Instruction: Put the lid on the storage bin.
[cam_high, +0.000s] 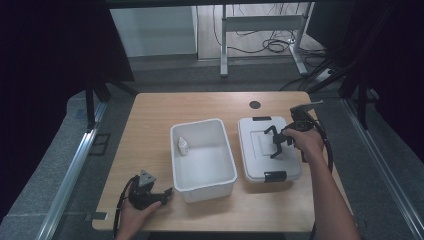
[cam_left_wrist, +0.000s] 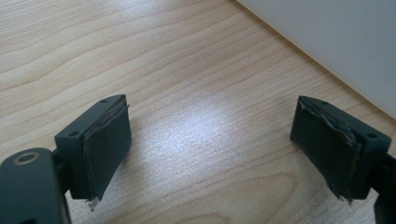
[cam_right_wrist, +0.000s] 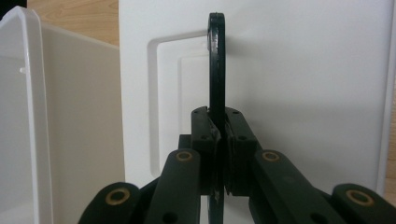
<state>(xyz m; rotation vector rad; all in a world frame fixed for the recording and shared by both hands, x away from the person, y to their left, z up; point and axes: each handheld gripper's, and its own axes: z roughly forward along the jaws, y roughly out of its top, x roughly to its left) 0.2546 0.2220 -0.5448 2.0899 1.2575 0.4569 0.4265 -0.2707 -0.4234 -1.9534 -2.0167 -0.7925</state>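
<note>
**Lid handle pinched edge-on: the grip could slip or the lid could swing**

The table (cam_high: 150, 115) carries an open white bin (cam_high: 227, 165) at its middle, and everything else is placed from that bin. Flat on the wood just to the bin's right lies the white lid (cam_high: 255, 150), black clips at its far and near edges. Inside the bin, against its left wall, stands a small white bottle (cam_high: 183, 145).

The right gripper (cam_right_wrist: 218, 135) hangs over the lid, jaws clamped narrow on the thin black handle (cam_right_wrist: 216, 60), which stands upright between the pads. That hold is the weak point, I judge: the handle is a slim strip caught near one end, so if it pivots on the lid, the lid may tilt and swing as it lifts, clip the bin's right rim, or twist free and drop. A swinging lid carried across could also tip the bottle.

The left gripper (cam_high: 150, 192) rests on the table near the bin's left front corner, jaws wide and empty, too far away to steady anything.
</note>
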